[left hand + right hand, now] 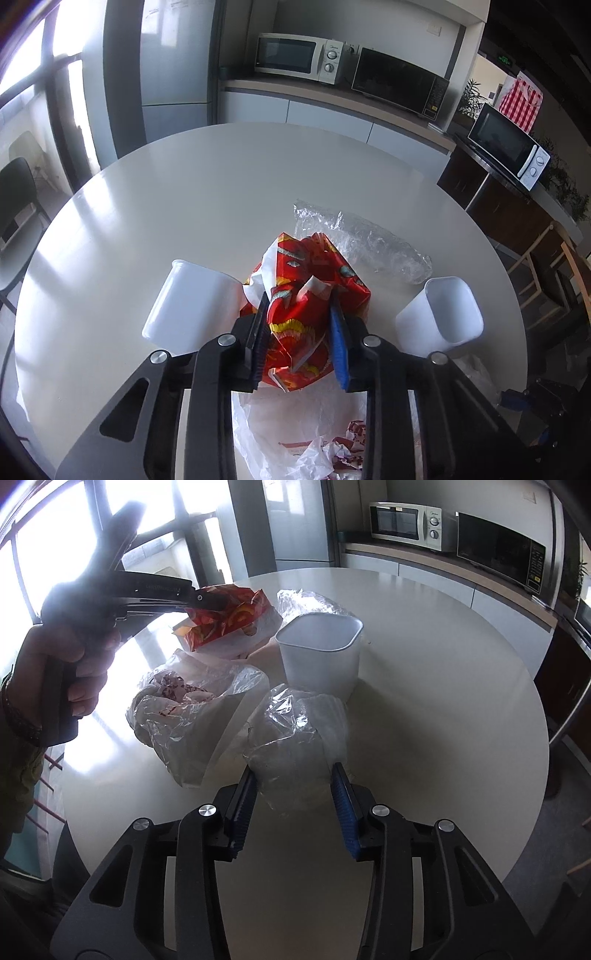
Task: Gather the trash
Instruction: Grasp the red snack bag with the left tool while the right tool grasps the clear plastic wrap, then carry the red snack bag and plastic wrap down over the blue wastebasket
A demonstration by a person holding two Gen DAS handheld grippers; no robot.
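Left tool (300,321) clamped on red wrapper (306,295) mid-frame, right tool (293,801) apart around clear plastic bundle (295,734), white tabletop (184,192).

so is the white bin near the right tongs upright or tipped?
Upright. In the right wrist view the white bin stands on the table with its open mouth facing up; nothing shows inside the visible part.

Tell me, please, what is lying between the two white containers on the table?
In the left wrist view, the red snack wrapper, clamped in the left tool, lies between the left white container and the right white container.
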